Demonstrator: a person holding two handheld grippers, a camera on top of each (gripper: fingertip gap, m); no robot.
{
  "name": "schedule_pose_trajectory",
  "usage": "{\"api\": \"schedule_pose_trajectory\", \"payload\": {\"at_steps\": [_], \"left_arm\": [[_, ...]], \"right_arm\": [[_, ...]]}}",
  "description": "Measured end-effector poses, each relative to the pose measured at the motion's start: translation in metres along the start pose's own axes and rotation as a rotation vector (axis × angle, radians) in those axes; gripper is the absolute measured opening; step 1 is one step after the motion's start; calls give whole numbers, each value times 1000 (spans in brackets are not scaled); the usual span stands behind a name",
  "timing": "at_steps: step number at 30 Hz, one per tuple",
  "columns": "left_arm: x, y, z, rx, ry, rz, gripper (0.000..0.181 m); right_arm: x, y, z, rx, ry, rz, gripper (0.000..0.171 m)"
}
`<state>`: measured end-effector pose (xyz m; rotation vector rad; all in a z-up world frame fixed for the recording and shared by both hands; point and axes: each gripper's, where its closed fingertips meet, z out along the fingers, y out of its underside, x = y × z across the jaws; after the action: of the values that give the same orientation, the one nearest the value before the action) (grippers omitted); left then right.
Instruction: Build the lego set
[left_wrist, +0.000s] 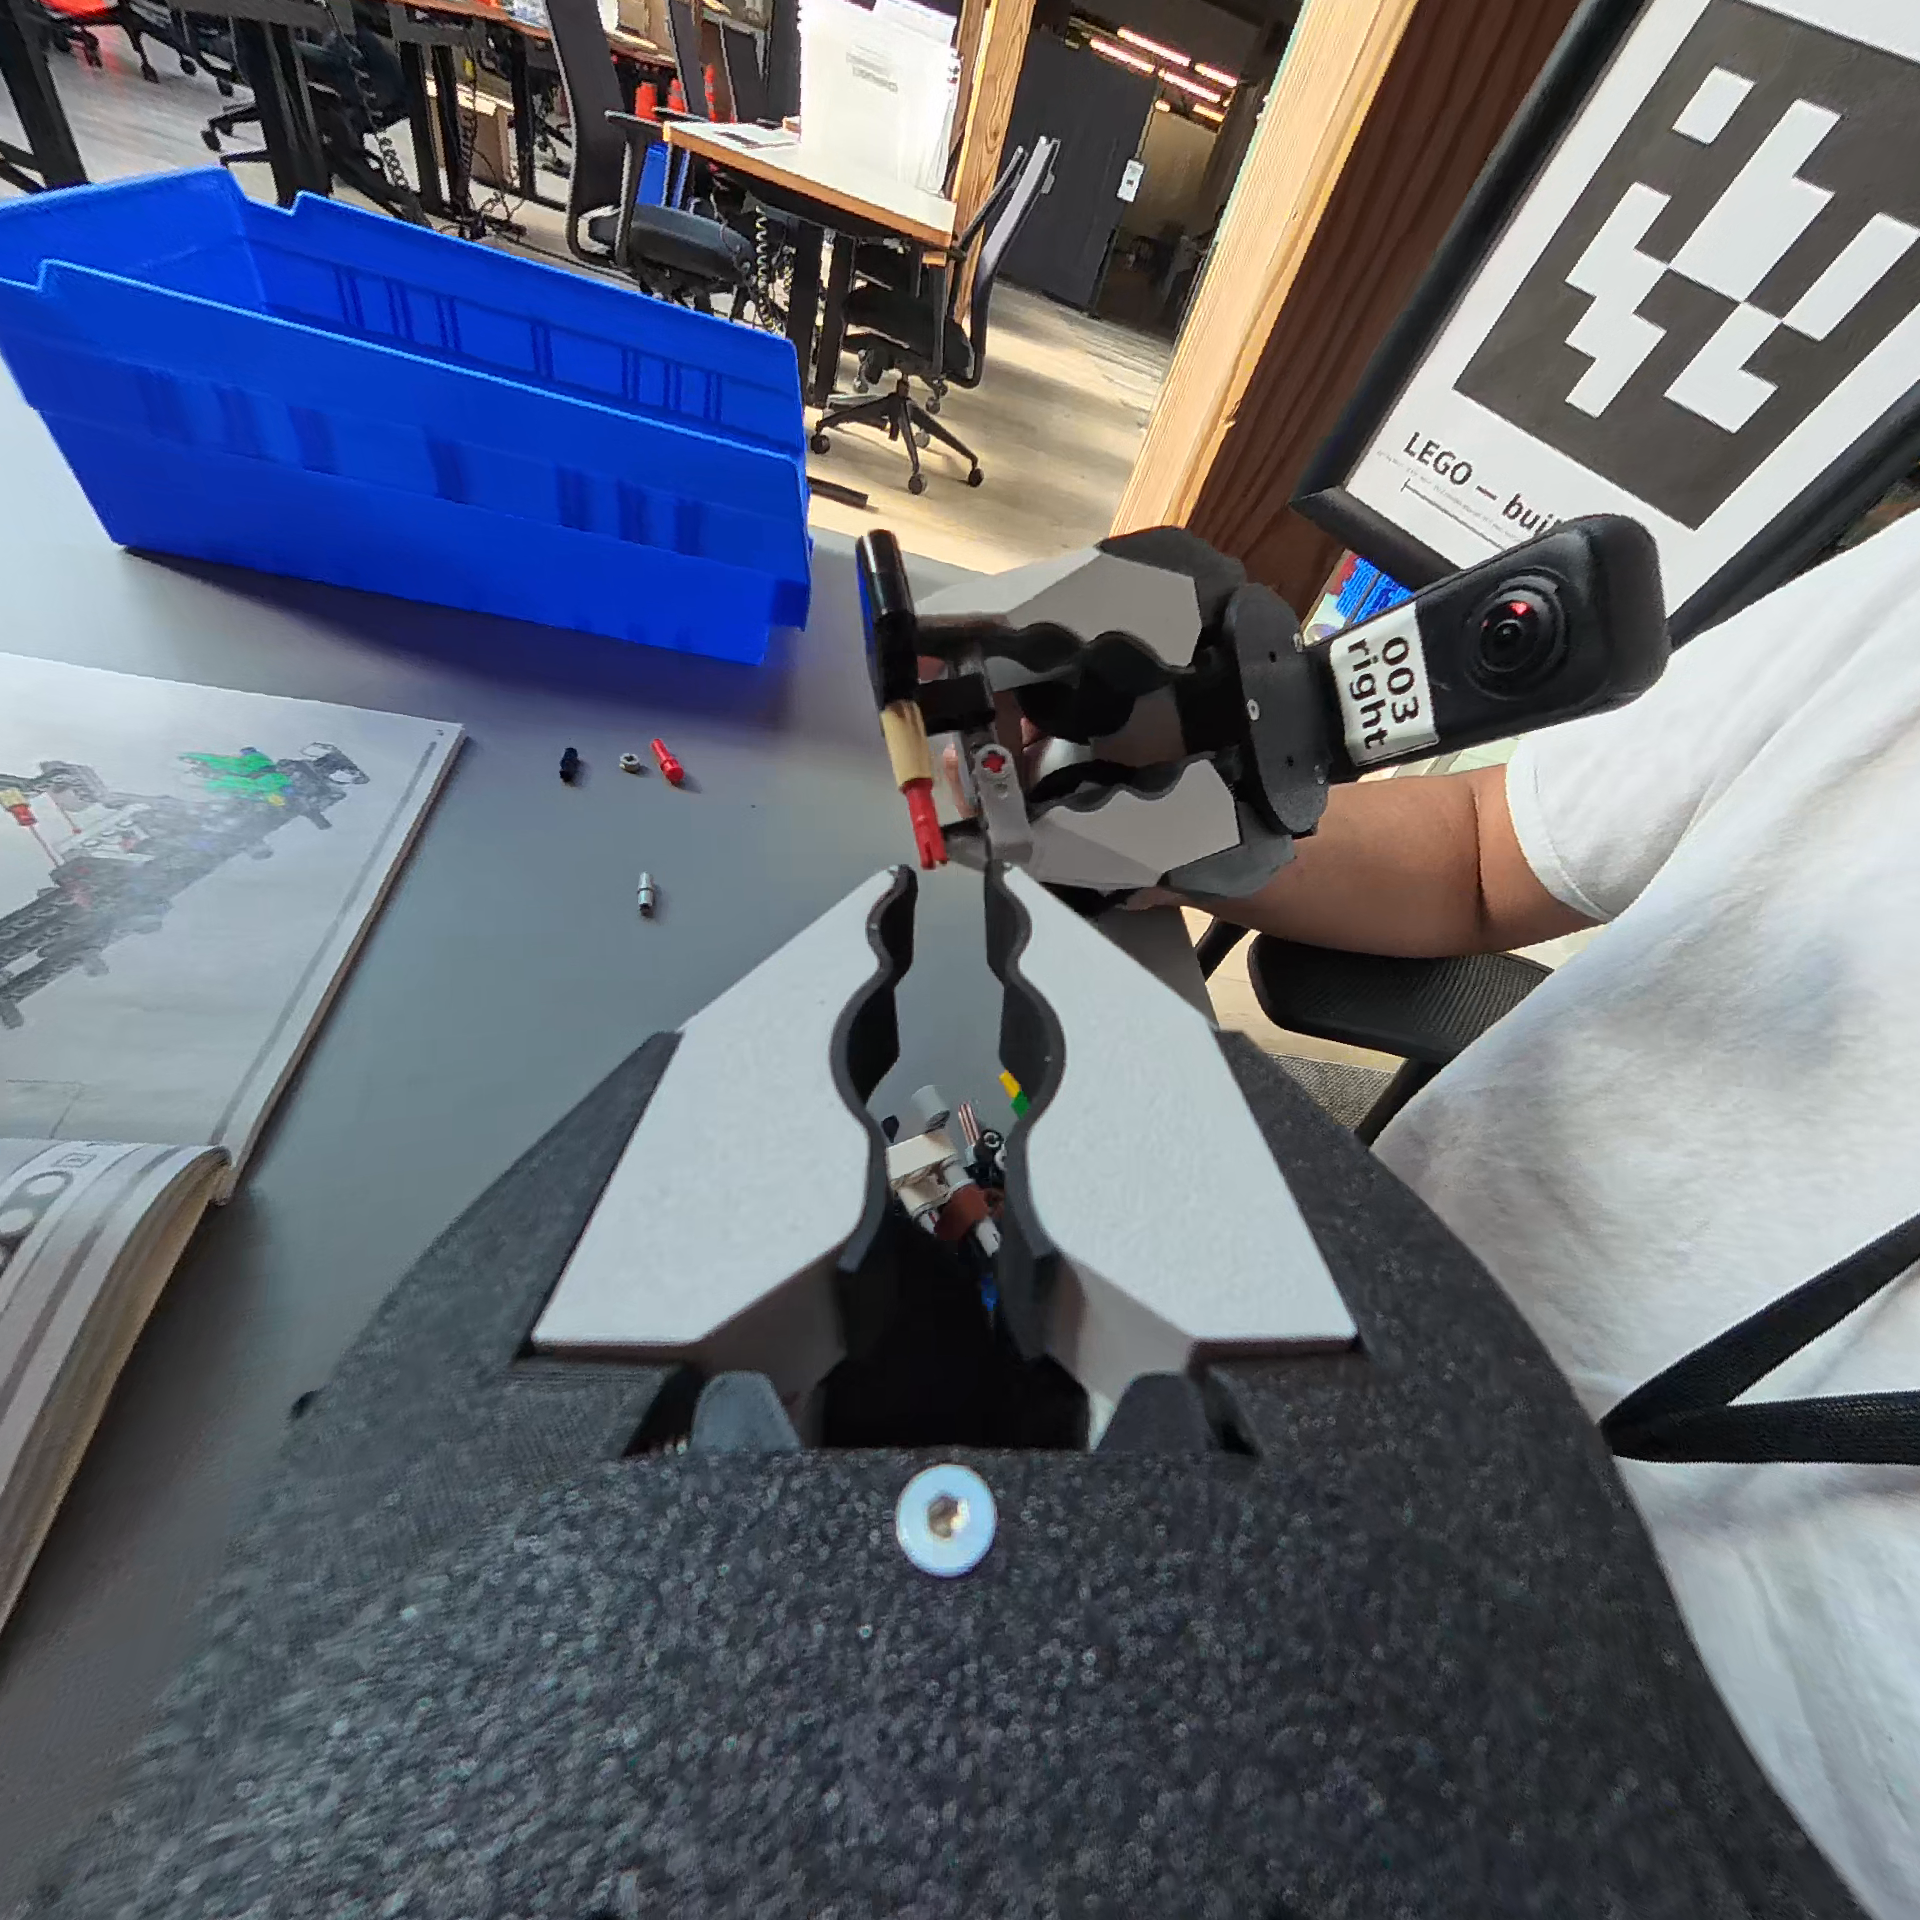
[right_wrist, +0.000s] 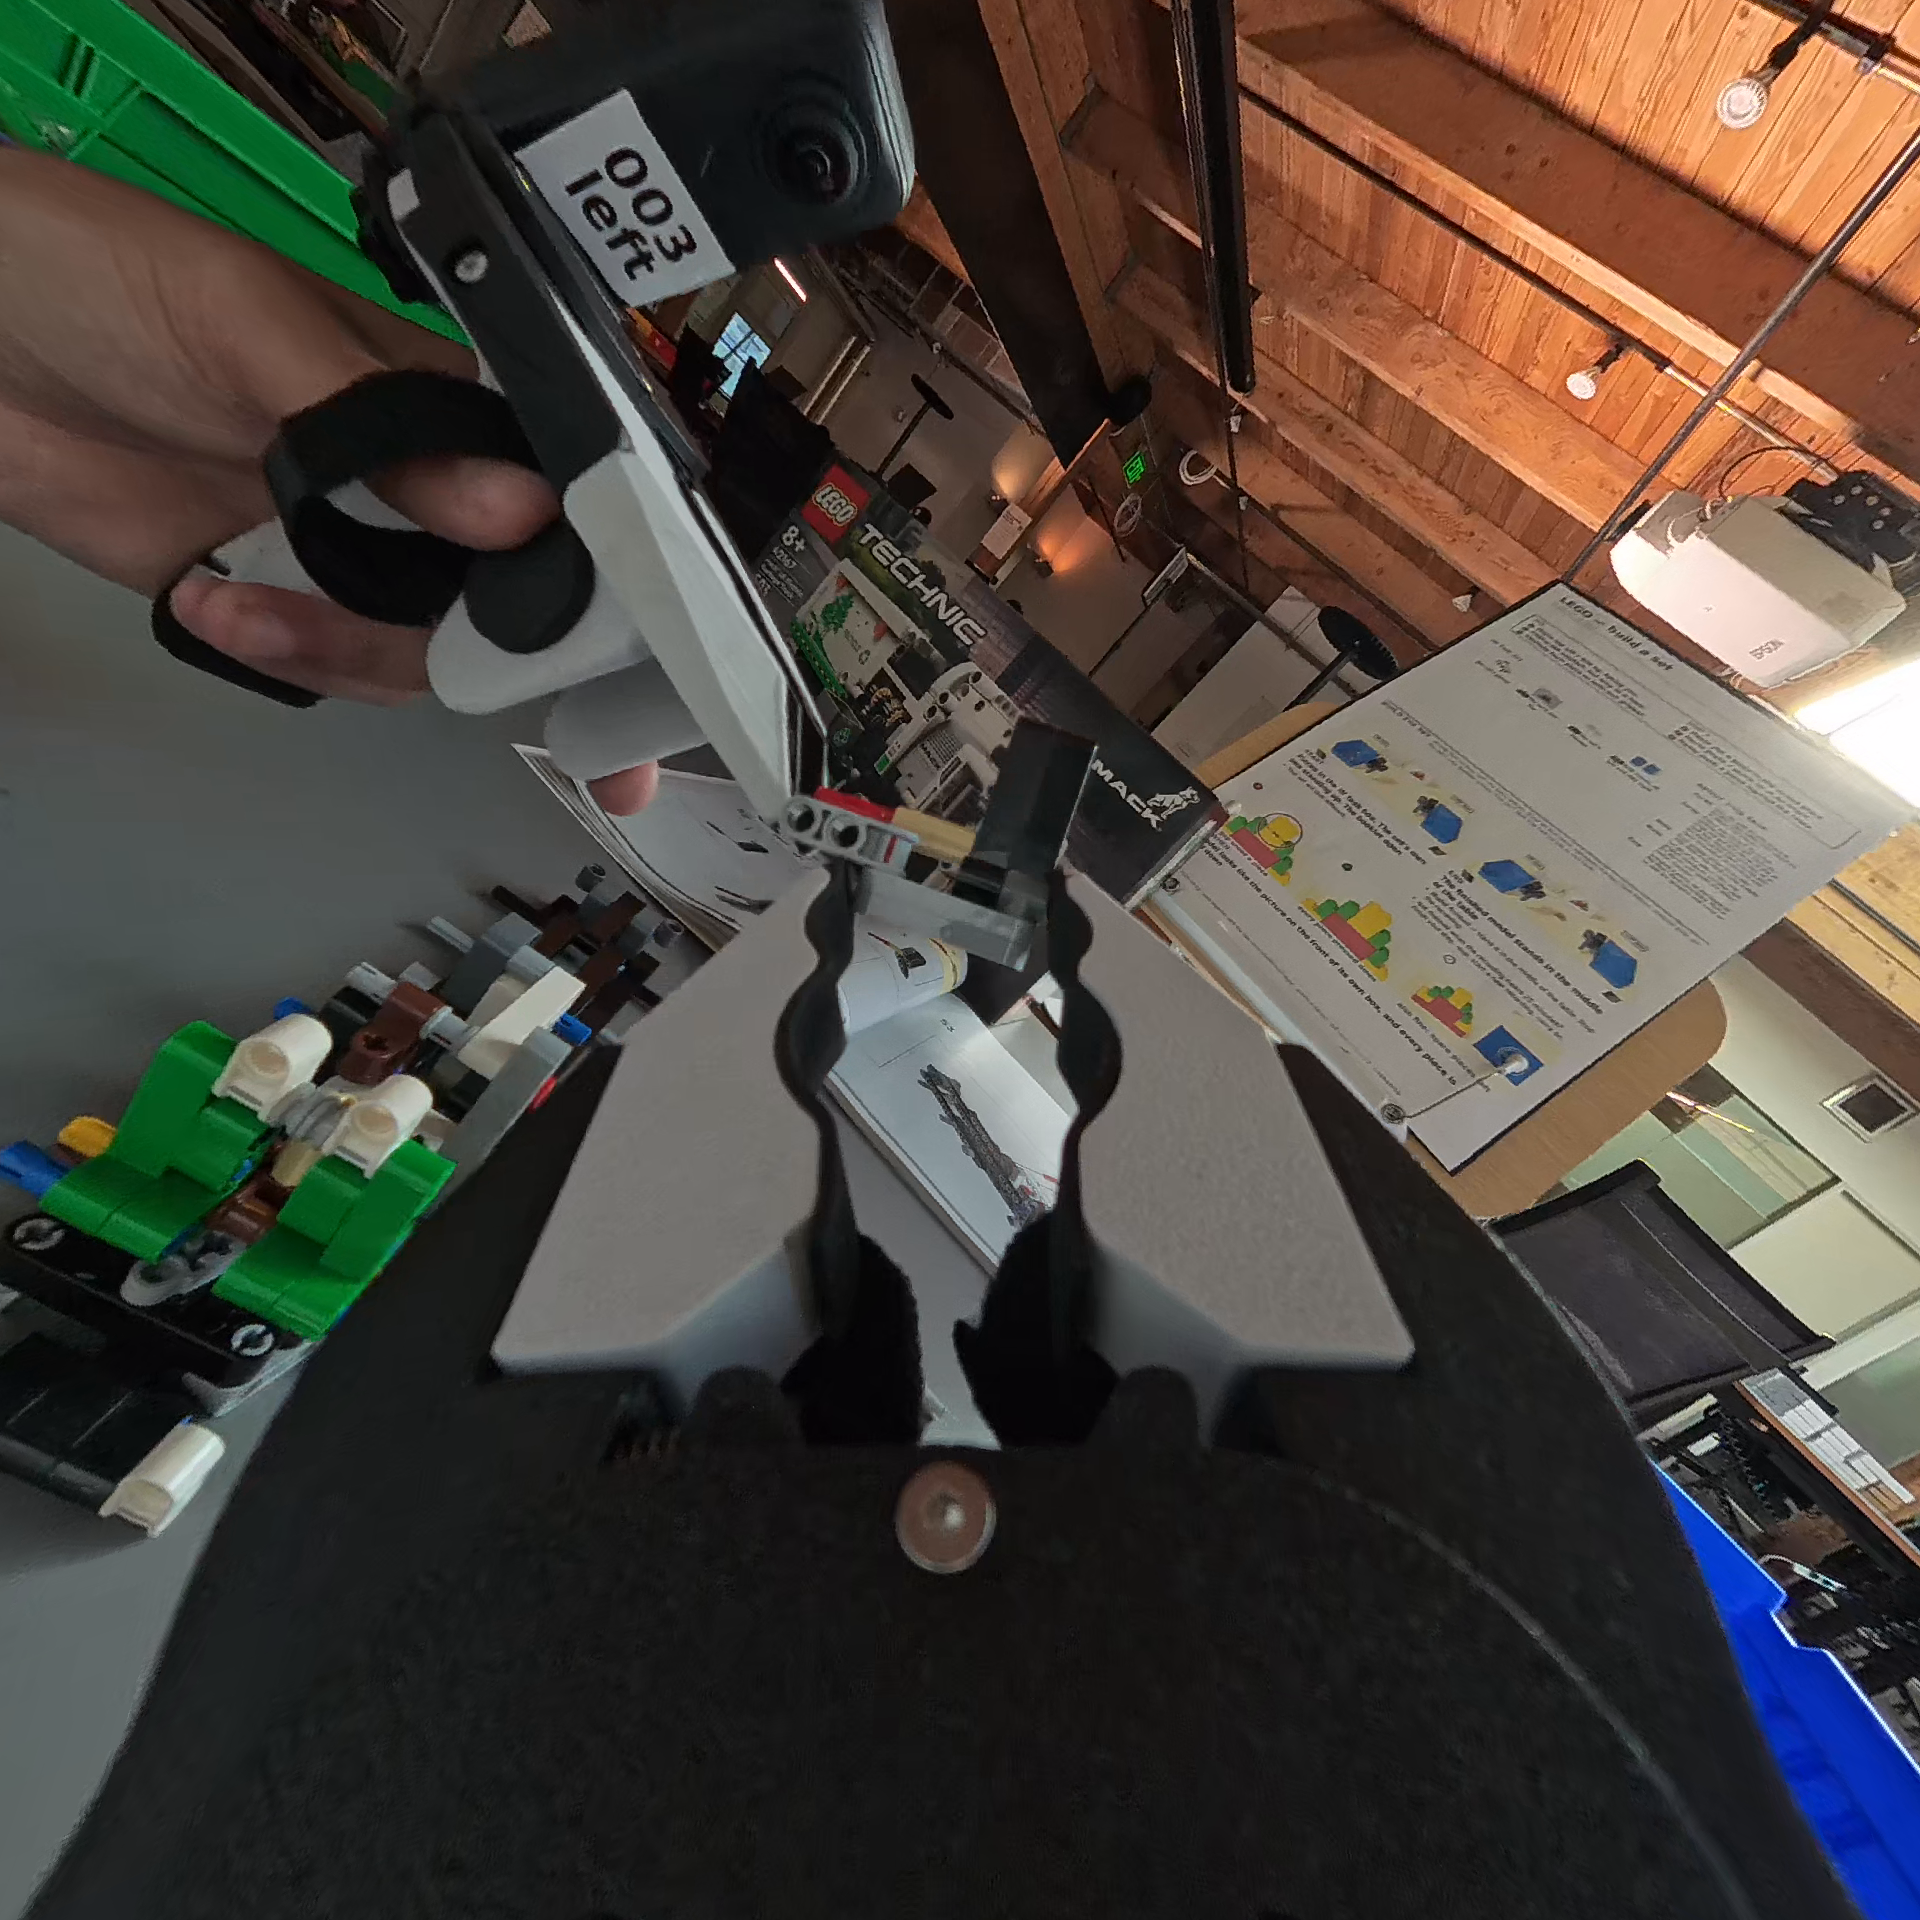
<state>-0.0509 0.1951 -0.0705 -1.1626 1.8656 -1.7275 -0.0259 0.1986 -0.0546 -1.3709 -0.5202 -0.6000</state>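
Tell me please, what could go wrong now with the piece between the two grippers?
1. The right gripper holds a small assembly in the air. The left gripper meets only its grey end, so a push could twist it loose.
2. If it drops, the red axle could roll among the loose pins on the table and get lost.

Office chairs (left_wrist: 914, 343) and wooden-topped desks (left_wrist: 821, 177) stand on the floor beyond the table, beside a wooden post (left_wrist: 1278, 270); a framed board (left_wrist: 1662, 291) with a black-and-white block pattern leans at right. Overhead in the right wrist view: plank ceiling (right_wrist: 1558, 208), track spotlights (right_wrist: 1584, 379), white projector (right_wrist: 1756, 608). A laminated sheet (right_wrist: 1538, 862) with small coloured pictures stands propped up below the projector
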Motion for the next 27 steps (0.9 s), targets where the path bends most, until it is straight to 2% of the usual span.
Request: {"api": "schedule_pose_trajectory", "payload": {"at_steps": [5, 7, 11, 13, 16, 20, 24, 27], "left_arm": [[-9, 4, -3, 13, -6, -40, 14], [-10, 7, -3, -5, -4, -40, 3], [-19, 9, -5, -26, -73, 8, 3], [-28, 15, -8, -63, -113, 14, 3], [-36, 17, -16, -79, -147, 49, 3], [-44, 25, -23, -139, -214, 166, 3], [-46, 32, -28, -194, -293, 266, 3], [-45, 32, -30, -192, -312, 281, 3]], "right_arm": [[-9, 1, 3, -11, -30, -25, 36], [-11, 3, 5, -22, -36, -31, 36], [-15, 18, 12, -99, -56, 57, 37], [-22, 27, 14, -153, -134, 143, 39], [-29, 21, 10, -129, -283, 318, 47], [-20, 21, 13, -146, -463, 471, 43], [-19, 31, 29, -226, -764, 541, 42], [-22, 25, 40, -176, -927, 566, 37]]}}
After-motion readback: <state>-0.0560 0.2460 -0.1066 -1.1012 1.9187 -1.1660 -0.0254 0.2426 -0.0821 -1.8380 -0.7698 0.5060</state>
